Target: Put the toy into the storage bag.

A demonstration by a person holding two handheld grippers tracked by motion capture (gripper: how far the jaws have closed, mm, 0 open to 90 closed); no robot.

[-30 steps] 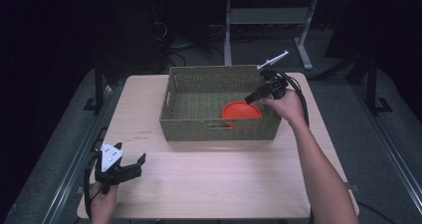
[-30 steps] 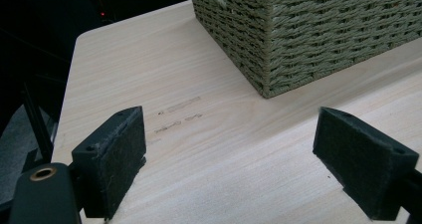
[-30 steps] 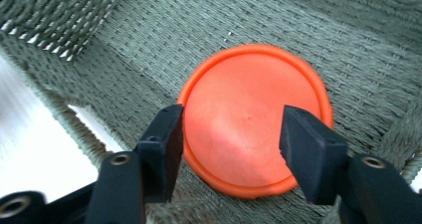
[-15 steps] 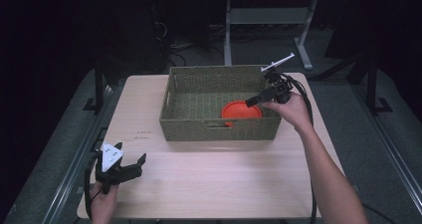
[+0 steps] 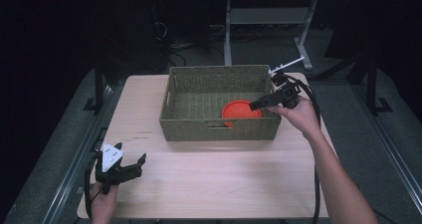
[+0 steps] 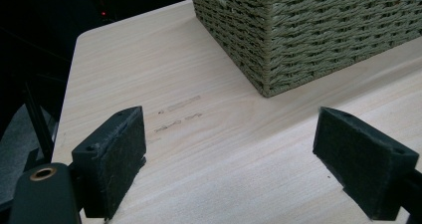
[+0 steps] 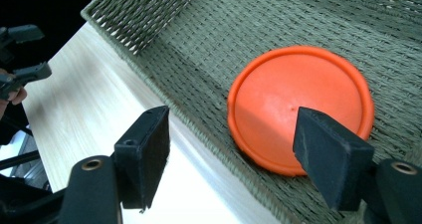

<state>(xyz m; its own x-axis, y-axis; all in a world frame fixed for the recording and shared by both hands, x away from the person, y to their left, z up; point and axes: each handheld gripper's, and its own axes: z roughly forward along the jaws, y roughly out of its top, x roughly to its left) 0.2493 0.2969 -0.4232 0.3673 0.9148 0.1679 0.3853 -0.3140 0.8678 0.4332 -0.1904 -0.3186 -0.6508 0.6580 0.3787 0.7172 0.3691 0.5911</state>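
High view: a light wooden desk [image 5: 209, 184] carries a green woven basket [image 5: 219, 129] set toward its far edge, roughly centred between the left and right edges. An orange disc [image 5: 240, 109] lies flat on the basket floor, in the near right part, close to the basket's front wall.

Above the basket's right end, near its near right corner, the right gripper [image 5: 259, 104] is held by the person's right hand [image 5: 298, 115], with its jaws pointing left over the disc. A black cable [image 5: 314, 149] runs from it back along the forearm toward the desk's near edge. In the right gripper view the two padded jaws stand wide apart and hold nothing; one hangs over the basket's woven rim and the strip of desk beside it, the other over the edge of the orange disc [image 7: 298, 104]. I cannot tell whether that pad touches the disc.

At the desk's near left corner the left gripper [image 5: 139, 163] sits in the left hand [image 5: 102, 204], a grey three-cornered plate [image 5: 110, 157] on top. Its jaws are spread, empty, aimed across bare wood toward the basket's near left corner [image 6: 268, 84], well apart from it. Faint dark marks [image 6: 179, 109] show on the wood between jaws and basket.
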